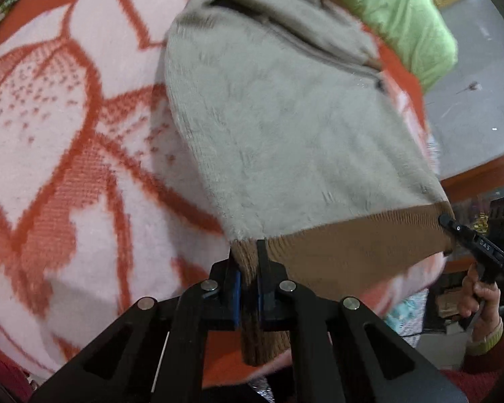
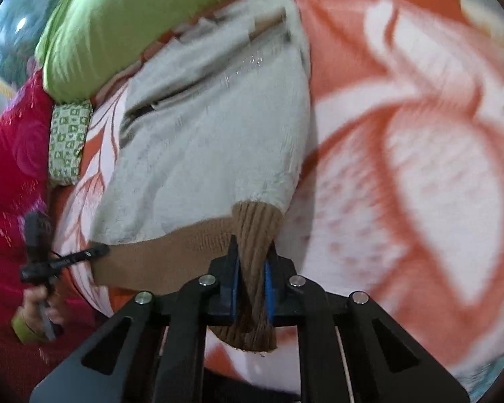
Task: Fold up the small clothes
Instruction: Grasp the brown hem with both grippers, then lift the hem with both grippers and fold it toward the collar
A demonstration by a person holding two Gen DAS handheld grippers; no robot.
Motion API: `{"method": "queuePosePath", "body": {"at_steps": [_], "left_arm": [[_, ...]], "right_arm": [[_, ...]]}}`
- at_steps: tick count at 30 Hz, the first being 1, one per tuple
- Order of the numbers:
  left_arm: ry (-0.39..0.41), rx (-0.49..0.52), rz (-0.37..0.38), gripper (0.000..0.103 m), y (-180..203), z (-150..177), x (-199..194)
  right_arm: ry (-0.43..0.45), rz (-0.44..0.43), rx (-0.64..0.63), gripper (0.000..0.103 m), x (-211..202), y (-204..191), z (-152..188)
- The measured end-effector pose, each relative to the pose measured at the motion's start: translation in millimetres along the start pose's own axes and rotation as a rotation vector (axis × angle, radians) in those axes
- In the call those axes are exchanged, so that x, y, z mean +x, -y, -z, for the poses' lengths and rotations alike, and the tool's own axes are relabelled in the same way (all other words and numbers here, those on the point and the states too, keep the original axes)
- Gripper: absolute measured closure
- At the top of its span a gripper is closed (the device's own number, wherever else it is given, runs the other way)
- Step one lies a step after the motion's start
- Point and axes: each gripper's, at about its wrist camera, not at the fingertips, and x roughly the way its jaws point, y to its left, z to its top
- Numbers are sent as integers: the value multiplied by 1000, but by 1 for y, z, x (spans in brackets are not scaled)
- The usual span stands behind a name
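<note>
A small grey fuzzy sweater (image 1: 285,127) with a zip and a brown ribbed hem (image 1: 346,252) lies on a pink and orange blanket (image 1: 50,154). My left gripper (image 1: 248,257) is shut on a bunched brown ribbed corner of the sweater. My right gripper (image 2: 253,253) is shut on the other brown ribbed corner (image 2: 255,231). Each wrist view catches the other gripper at the far end of the hem: the right gripper (image 1: 453,228) and the left gripper (image 2: 99,251). The hem (image 2: 184,245) stretches between the two grips.
A lime green pillow (image 2: 134,10) lies past the sweater's collar. A magenta flowered cover (image 2: 10,168) and a green patterned cloth (image 2: 69,141) sit at the blanket's left edge. A hand (image 1: 480,299) holds the right gripper's handle. The bed's edge drops off behind it.
</note>
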Motion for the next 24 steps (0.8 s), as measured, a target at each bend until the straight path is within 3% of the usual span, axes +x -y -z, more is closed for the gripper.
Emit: {"method": "queuePosePath", "body": {"at_steps": [4, 9, 11, 14, 17, 21, 24], "left_arm": [[7, 29, 8, 99, 6, 9, -2], [-54, 12, -28, 99, -9, 12, 24], [-64, 14, -19, 98, -9, 15, 20], [-80, 20, -34, 95, -12, 17, 14], [-104, -4, -84, 87, -20, 14, 14], [-114, -65, -58, 76, -25, 3, 24], [-124, -54, -70, 73, -17, -5, 36]], "right_arm": [[5, 137, -148, 93, -27, -11, -5], [-136, 156, -166, 93, 27, -5, 12], [-164, 136, -120, 92, 35, 4, 19], [-129, 57, 19, 86, 24, 31, 18], [-67, 4, 158, 81, 14, 63, 11], [-28, -70, 330, 81, 26, 100, 7], [-44, -116, 354, 81, 44, 98, 7]]}}
